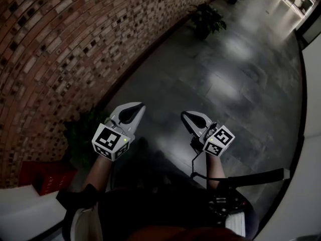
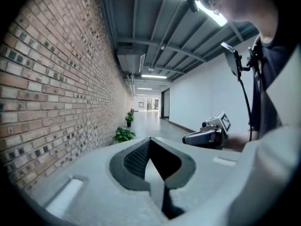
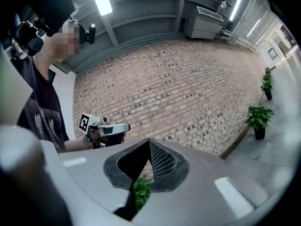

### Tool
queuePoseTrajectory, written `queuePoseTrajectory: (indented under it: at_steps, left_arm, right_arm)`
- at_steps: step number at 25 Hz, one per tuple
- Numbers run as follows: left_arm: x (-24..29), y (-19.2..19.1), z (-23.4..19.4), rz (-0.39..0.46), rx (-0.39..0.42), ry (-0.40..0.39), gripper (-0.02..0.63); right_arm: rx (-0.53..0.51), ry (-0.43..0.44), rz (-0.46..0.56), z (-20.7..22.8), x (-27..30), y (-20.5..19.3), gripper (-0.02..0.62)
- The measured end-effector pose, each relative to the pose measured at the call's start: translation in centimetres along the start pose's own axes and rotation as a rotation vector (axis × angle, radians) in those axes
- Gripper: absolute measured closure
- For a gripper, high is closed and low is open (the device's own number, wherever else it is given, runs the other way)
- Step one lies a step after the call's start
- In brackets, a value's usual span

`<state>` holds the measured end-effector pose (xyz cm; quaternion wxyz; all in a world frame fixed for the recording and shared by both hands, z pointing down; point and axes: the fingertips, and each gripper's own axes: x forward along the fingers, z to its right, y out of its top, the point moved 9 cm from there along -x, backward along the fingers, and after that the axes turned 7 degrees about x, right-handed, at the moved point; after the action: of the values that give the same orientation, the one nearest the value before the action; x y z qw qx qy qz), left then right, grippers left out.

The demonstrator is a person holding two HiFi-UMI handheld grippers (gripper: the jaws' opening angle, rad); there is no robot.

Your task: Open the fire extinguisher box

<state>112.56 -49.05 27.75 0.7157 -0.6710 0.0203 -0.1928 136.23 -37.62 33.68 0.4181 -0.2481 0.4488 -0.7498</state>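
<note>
A red box (image 1: 46, 176) stands low against the brick wall (image 1: 55, 49) at the lower left of the head view, partly hidden by a white ledge. Both grippers are held out over the dark floor, well away from it. My left gripper (image 1: 137, 107) is shut with nothing in it; in its own view the jaw tips (image 2: 150, 140) meet and point down the corridor. My right gripper (image 1: 186, 116) also has its tips together and empty, and it faces the brick wall (image 3: 188, 93). Each gripper shows in the other's view: the right gripper (image 2: 187, 138) and the left gripper (image 3: 126, 127).
A potted plant (image 1: 80, 134) sits by the wall just left of my left gripper. Another plant (image 1: 205, 19) stands farther down the corridor. The grey tiled floor (image 1: 235, 79) runs between the brick wall and a white wall (image 2: 202, 98). The person's body fills the bottom of the head view.
</note>
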Motion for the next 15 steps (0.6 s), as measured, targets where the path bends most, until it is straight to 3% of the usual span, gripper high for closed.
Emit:
queuePoseTrajectory:
  at_steps: [5, 15]
  left_arm:
    - [1.8, -0.5, -3.6, 0.071, -0.039, -0.046, 0.607]
    - [2.3, -2.2, -12.2, 0.078, -0.077, -0.068, 0.607]
  right_arm:
    - [-0.056, -0.099, -0.042, 1.2, 1.5, 1.1, 0.595]
    - [-0.124, -0.1, -0.095, 1.9, 10.8, 3.8, 0.595]
